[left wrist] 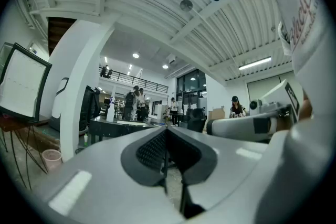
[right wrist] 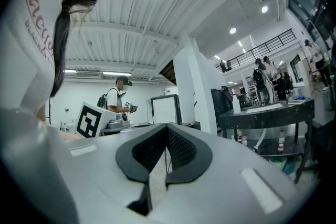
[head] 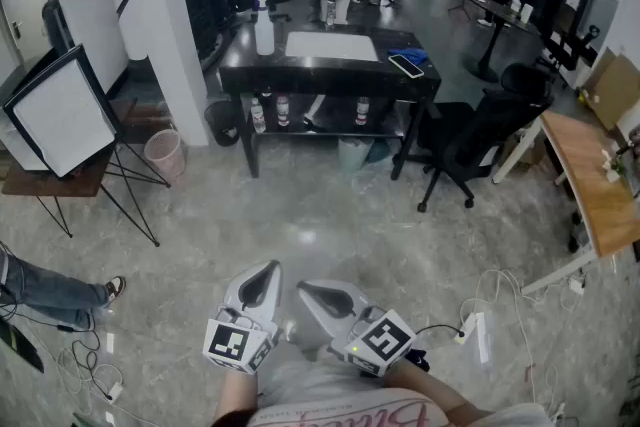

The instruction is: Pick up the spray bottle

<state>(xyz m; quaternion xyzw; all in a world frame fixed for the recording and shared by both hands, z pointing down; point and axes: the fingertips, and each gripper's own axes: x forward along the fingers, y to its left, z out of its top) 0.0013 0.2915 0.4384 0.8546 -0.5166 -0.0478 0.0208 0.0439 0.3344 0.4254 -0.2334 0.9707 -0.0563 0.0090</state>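
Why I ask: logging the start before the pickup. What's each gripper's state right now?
Left gripper: shut, holding nothing.
Right gripper: shut, holding nothing.

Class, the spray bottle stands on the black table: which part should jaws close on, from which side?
The spray bottle stands upright near the front edge of the table, apart from the white sheet: probably grip its straight body below the head, coming level from that side.

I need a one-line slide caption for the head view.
Left gripper and right gripper, both shut and empty, far from the spray bottle on the black table.
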